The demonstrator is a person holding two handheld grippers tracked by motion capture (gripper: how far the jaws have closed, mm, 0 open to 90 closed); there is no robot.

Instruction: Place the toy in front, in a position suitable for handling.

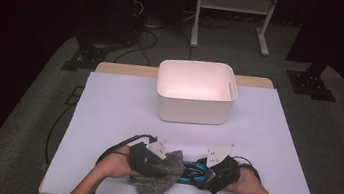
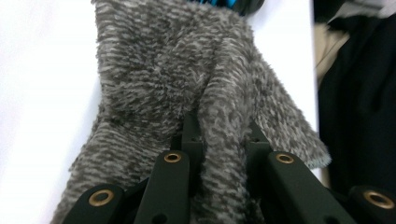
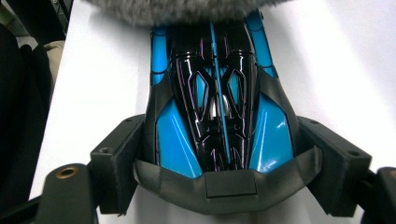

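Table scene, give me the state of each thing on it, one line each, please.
Grey fuzzy cloth: pinched in the left gripper, lying against the toy car's front.
Blue and black toy car: clamped at its sides by the right gripper, on the white table cover.
White bin: upright, open-topped, looks empty.

Lit table, dark room, soft close-ups.

High view: light from overhead falls on the white sheet [image 1: 123,106] & the tub [image 1: 195,97], whose inside glows pinkish; surroundings at 9, 12 & 3 o'clock go near black, pic grainy & low-res. Left gripper view: fuzzy grey cloth [image 2: 187,79] fairly sharp, sheet at 9 o'clock blown out, 3 o'clock dark & blurred. Right gripper view: glare streaks on the glossy blue-black toy car [image 3: 219,102], the sheet at 3 o'clock overexposed, cloth at 12 o'clock out of focus.
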